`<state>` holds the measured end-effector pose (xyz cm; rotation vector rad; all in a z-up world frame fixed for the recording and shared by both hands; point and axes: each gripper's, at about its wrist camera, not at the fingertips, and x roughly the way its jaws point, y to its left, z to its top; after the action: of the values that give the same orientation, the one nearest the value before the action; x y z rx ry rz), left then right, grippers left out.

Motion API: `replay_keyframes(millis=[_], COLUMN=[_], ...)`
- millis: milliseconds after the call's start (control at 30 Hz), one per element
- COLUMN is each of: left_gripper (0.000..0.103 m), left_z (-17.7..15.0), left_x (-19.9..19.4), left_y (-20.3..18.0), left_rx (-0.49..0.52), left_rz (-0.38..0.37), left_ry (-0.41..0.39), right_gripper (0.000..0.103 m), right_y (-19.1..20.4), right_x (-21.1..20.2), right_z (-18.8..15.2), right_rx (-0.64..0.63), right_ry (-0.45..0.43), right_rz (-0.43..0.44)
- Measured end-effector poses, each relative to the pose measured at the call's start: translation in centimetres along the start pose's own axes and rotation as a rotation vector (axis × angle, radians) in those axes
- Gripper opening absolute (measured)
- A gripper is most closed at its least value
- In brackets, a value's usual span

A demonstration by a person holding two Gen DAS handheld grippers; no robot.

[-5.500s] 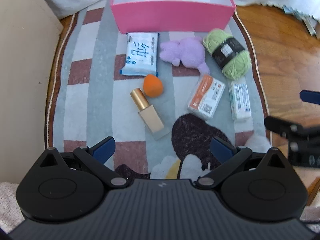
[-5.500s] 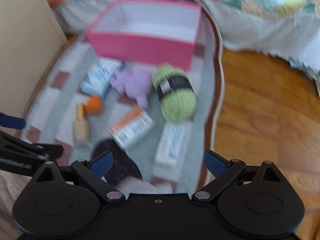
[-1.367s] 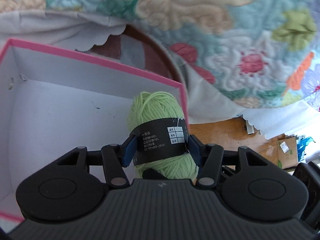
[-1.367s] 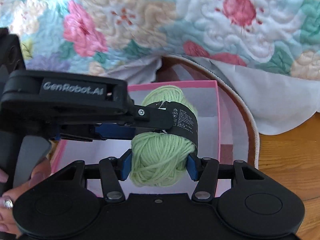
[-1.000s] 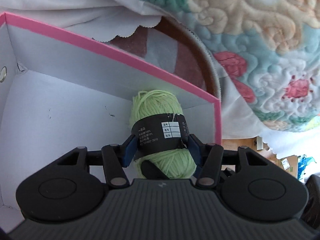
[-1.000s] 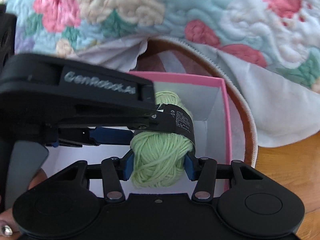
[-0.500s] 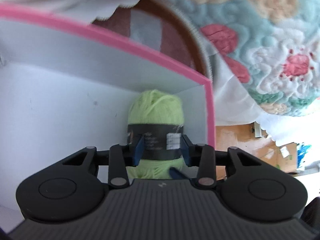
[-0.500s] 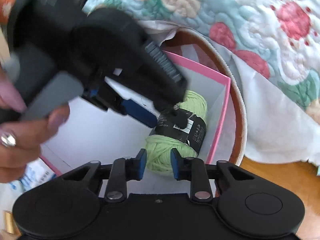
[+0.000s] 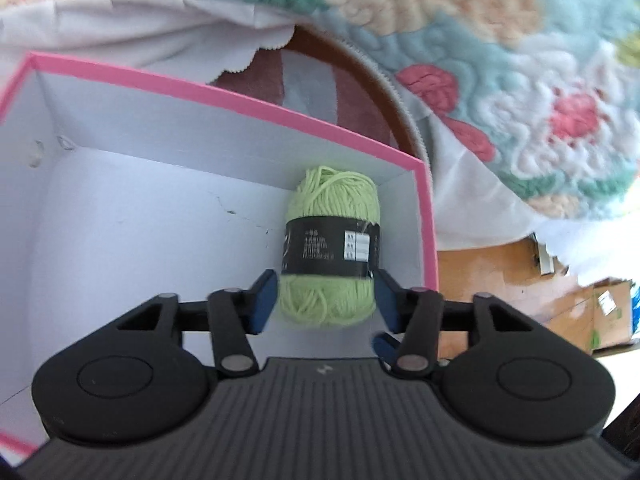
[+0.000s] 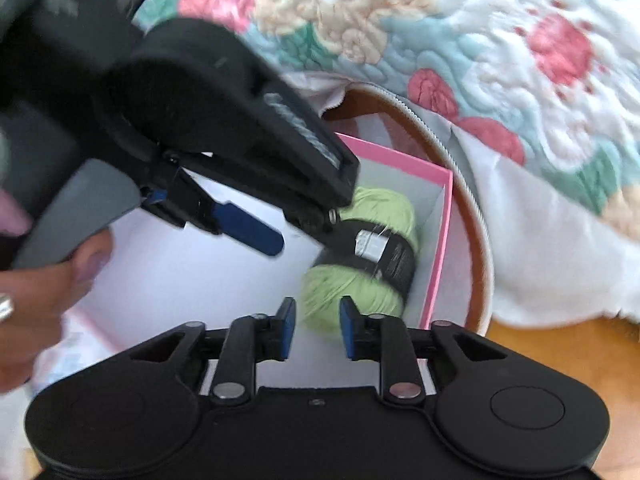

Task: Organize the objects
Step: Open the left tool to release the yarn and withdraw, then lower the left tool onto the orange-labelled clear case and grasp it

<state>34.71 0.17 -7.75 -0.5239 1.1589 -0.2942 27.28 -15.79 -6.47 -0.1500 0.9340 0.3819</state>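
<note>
A green yarn ball (image 9: 332,240) with a black label lies on the white floor of the pink box (image 9: 240,98), in its far right corner. My left gripper (image 9: 326,300) hangs just above the ball's near end. Its jaws are opening, and the blue pads flank the yarn without pressing on it. In the right wrist view the yarn ball (image 10: 360,272) rests against the pink box's wall (image 10: 440,240), partly hidden behind the left gripper's blue finger (image 10: 256,232) and black body. My right gripper (image 10: 318,328) is drawn back from the ball, jaws narrow and opening, nothing between them.
A floral quilt (image 9: 520,80) drapes behind and to the right of the box. The rug's brown edge (image 9: 360,92) curves past the box corner. Wooden floor (image 9: 480,272) and a cardboard carton (image 9: 612,316) lie to the right. A person's hand (image 10: 36,308) holds the left gripper.
Both grippers held the yarn over the box, lowered it into the corner and let go. They have since drawn back, and the right jaws closed and part-reopened.
</note>
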Motion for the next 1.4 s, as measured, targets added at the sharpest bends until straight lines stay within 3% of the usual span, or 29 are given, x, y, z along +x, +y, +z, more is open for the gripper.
replay_keyframes(millis=[133, 233, 400, 600, 933, 1167, 1400], left_gripper=[0.058, 0.059, 0.066, 0.076, 0.077, 0.078, 0.083], left_z=[-1.3, -2.5, -4.7, -7.8, -12.9, -15.9, -19.1], left_x=[-3.5, -6.6, -11.0, -17.0, -21.7, -24.1, -24.5], left_y=[-1.2, -1.6, -3.5, -4.6, -3.5, -4.7, -5.3], left_rx=[0.048, 0.092, 0.123, 0.223, 0.235, 0.247, 0.255], left_rz=[0.025, 0.079, 0.084, 0.184, 0.266, 0.250, 0.238], left_ry=[0.003, -0.006, -0.022, -0.043, 0.014, 0.031, 0.065], right_gripper=[0.050, 0.053, 0.055, 0.058, 0.063, 0.067, 0.075], right_y=[-0.7, -0.2, 0.3, 1.6, 2.6, 4.1, 5.6], right_x=[-3.6, -5.8, -10.0, -14.9, -21.0, -25.1, -25.3], right_z=[-0.9, -0.4, -0.6, -2.0, -4.8, -6.4, -9.0], right_rx=[0.083, 0.115, 0.113, 0.073, 0.011, -0.083, -0.158], right_ry=[-0.011, -0.018, -0.017, -0.008, -0.005, -0.013, 0.053], right_rz=[0.093, 0.117, 0.154, 0.212, 0.302, 0.323, 0.341])
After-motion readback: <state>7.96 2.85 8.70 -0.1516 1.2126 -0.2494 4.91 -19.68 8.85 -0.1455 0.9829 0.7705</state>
